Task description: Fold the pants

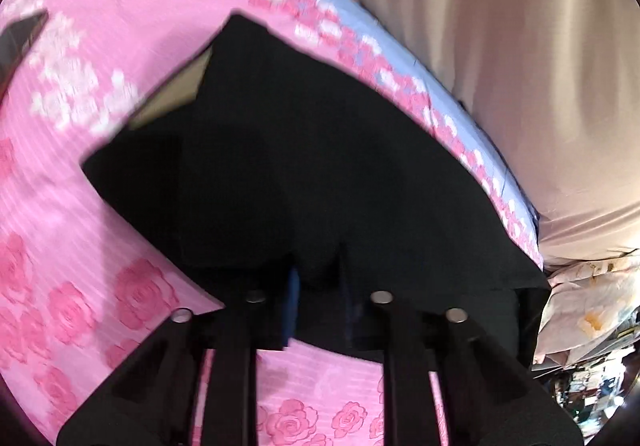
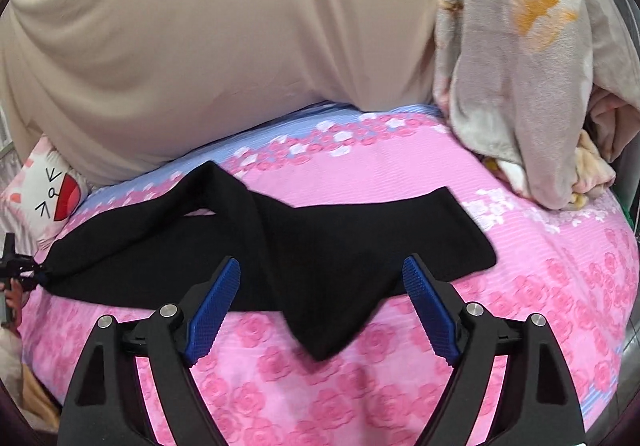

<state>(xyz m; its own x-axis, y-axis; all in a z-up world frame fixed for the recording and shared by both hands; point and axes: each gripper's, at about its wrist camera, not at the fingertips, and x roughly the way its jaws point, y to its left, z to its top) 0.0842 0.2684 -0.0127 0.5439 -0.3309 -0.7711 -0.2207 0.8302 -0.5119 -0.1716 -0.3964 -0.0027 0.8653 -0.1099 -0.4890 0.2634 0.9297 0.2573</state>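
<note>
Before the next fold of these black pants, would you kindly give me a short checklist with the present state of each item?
1. Left gripper shut on the black pants: ok, fabric sits between its pads.
2. Right gripper open: ok, jaws wide, nothing between the pads.
3. Right gripper over the pants' near edge: ok.
4. Pants flat: not ok, one part is folded over and a corner droops toward the camera.
5. Pink floral bedsheet free beside the pants: ok.
6. Fleece blanket apart from the pants: ok.
</note>
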